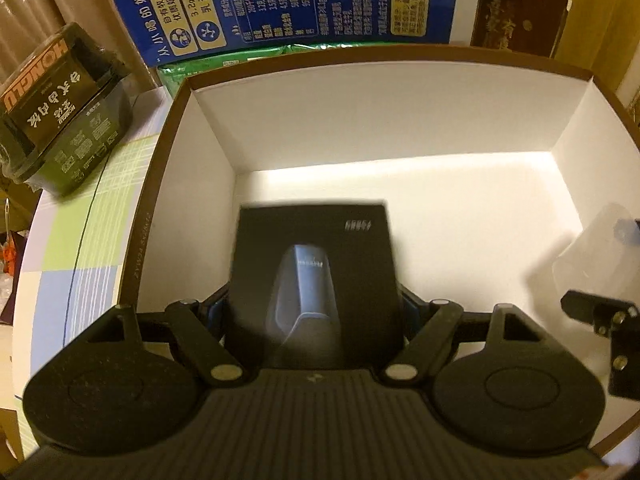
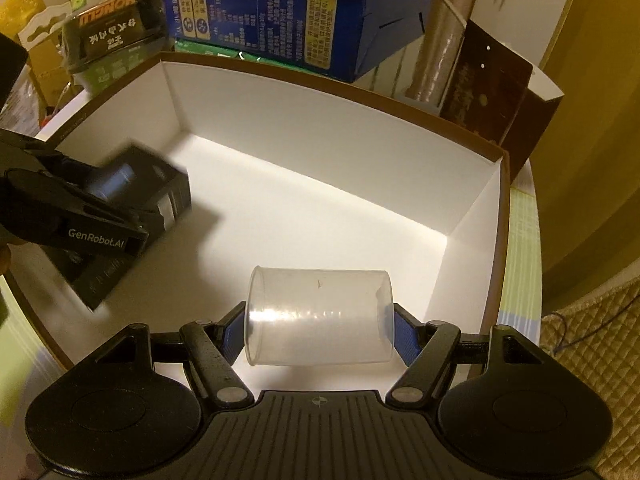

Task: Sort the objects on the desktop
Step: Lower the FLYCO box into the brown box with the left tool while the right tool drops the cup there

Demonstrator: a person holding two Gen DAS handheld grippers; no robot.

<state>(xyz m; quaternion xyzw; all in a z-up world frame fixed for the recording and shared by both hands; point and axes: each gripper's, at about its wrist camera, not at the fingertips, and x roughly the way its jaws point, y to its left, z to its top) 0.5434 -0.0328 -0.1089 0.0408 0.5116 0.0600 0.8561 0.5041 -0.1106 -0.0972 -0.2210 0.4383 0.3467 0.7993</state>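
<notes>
1. Left gripper (image 1: 314, 308) was clamped on a black carton (image 1: 314, 264), pads on its two side faces. The printed face, showing a grey-blue product, pointed up at the camera.
2. Carton hung inside the white-lined storage box (image 1: 400, 128), toward its left side. Right wrist view showed it tilted and motion-blurred (image 2: 132, 184), so I could not tell whether it touched the floor.
3. Right gripper (image 2: 318, 332) was clamped on a clear plastic cup (image 2: 318, 316), lying sideways, pads on rim end and base end. It sat low over the box floor near the front-right; contact with the floor not readable.
4. Handling, carton: judged stiff cardboard, light to moderate, flat matte faces, so grip across the sides looked secure. Corners would dent if dropped hard.
5. Handling, cup: judged very light, thin-walled, smooth. End-to-end hold is the stiffer axis; squeezing across the wall would flex it. Once released on its side it would likely roll.
6. Both items looked ready to release, well apart from each other.
7. Outside the box: blue milk carton (image 1: 280, 4) and a dark wrapped pack (image 1: 64, 108) on the checked tablecloth (image 1: 72, 248), untouched.
</notes>
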